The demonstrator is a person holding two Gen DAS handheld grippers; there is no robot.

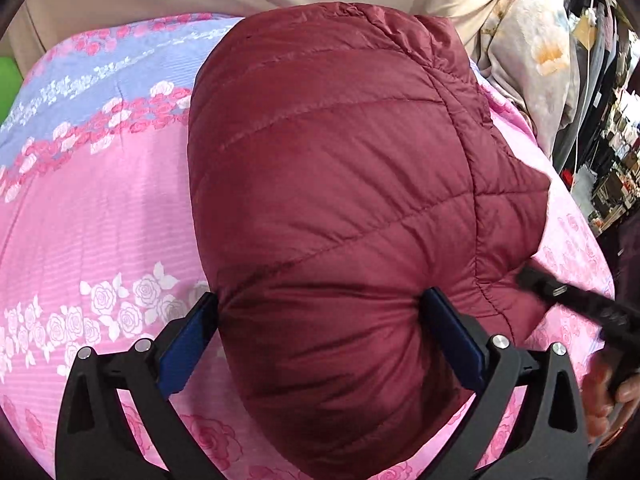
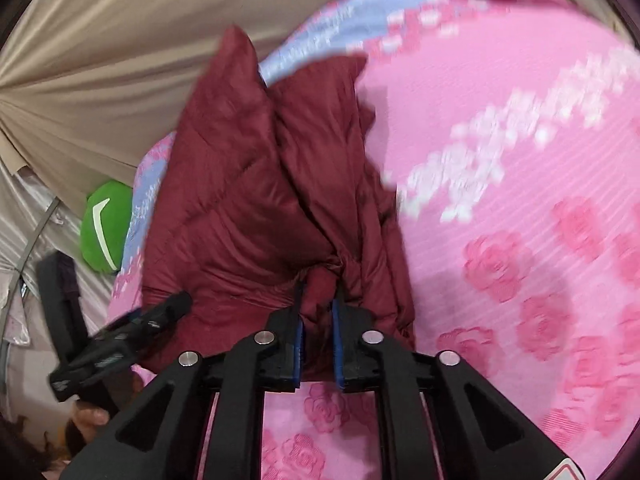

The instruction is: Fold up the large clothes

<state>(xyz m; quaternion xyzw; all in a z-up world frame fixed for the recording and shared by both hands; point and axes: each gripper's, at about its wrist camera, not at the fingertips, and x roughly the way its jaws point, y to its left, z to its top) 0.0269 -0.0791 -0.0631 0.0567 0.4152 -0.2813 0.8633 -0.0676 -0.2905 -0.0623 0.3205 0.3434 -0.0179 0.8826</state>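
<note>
A maroon quilted jacket [image 1: 340, 184] lies bunched on a bed covered with a pink sheet [image 1: 100, 216] printed with roses and a lavender band. In the left wrist view the left tool [image 1: 318, 316] is spread wide, its blue pads [image 1: 188, 344] pressed against either side of the jacket's near bulge, which fills the gap between them; the fingers look released rather than clenched, though they touch the fabric on both sides. Right of the jacket in that view, the right tool [image 1: 560, 296] reaches in as a black bar touching the jacket's lower right edge, with part of a hand [image 1: 612, 396] behind it at the frame's edge. In the right wrist view the right tool [image 2: 318, 304] is clenched on a gathered fold of the jacket [image 2: 256, 200], the fabric puckered between the narrow blue pads [image 2: 298, 344]. From that grip the jacket rises in two puffy lobes with a crease between them, one peak standing up against the beige curtain [image 2: 120, 40] behind the bed. Left of the jacket in this view the left tool [image 2: 120, 340] shows as a blurred black shape touching the jacket's near left edge, and a green cushion [image 2: 106, 228] with a white stripe sits beside the sheet's edge, just behind it. The sheet [image 2: 520, 160] to the right of the jacket is motion-blurred
</note>
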